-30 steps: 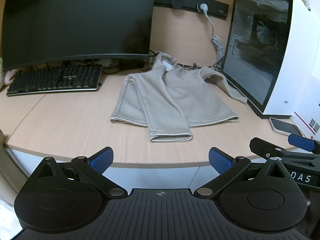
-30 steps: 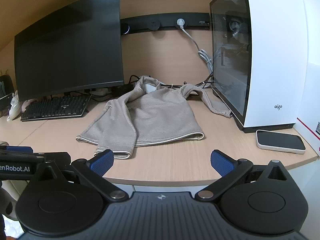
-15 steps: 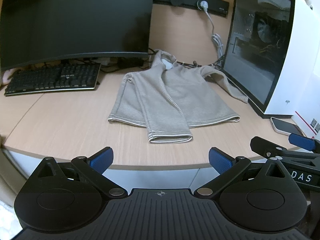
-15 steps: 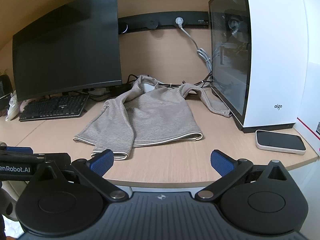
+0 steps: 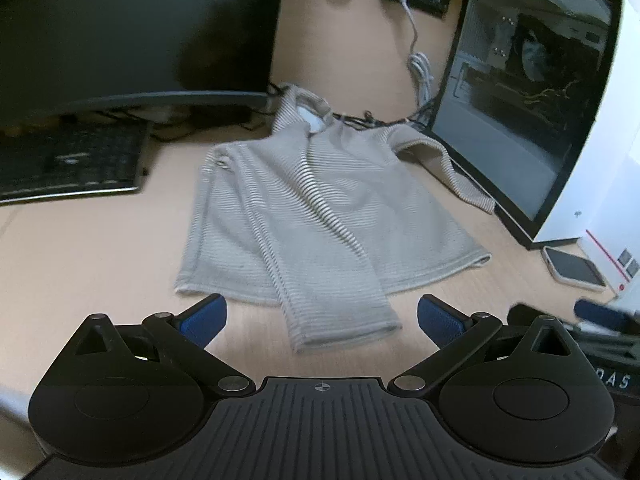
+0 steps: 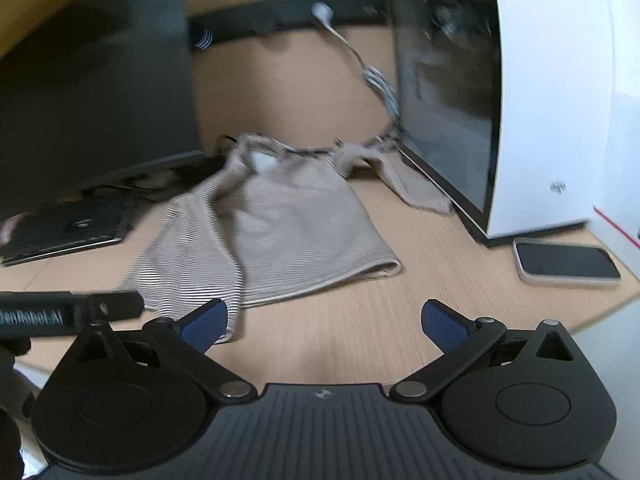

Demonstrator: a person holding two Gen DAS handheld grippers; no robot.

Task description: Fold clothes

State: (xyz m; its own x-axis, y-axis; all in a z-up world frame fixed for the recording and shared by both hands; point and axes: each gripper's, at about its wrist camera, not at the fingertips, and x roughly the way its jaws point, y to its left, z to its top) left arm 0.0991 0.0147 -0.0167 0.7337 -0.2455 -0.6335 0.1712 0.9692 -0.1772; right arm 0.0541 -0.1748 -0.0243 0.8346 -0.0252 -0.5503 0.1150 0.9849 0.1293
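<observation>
A beige striped sweater (image 5: 320, 216) lies flat on the wooden desk, collar toward the wall, one sleeve folded across its front down to the hem. Its other sleeve (image 5: 460, 176) trails toward the computer case. My left gripper (image 5: 320, 316) is open, hovering just over the folded sleeve's cuff, nothing between its blue pads. In the right wrist view the sweater (image 6: 280, 232) lies ahead and left. My right gripper (image 6: 324, 320) is open over bare desk near the hem, its left pad (image 6: 206, 322) over the cuff edge. The left gripper's body (image 6: 68, 312) shows at the left edge.
A dark monitor (image 5: 132, 32) and keyboard (image 5: 72, 164) stand at the left. A white computer case (image 6: 520, 100) with a glass side fills the right, a phone (image 6: 568, 266) lying before it. Cables (image 5: 420, 76) hang from a wall socket strip behind the sweater.
Both grippers have moved forward over the desk edge toward the sweater's hem. The sweater itself has not moved. Both stay open.
</observation>
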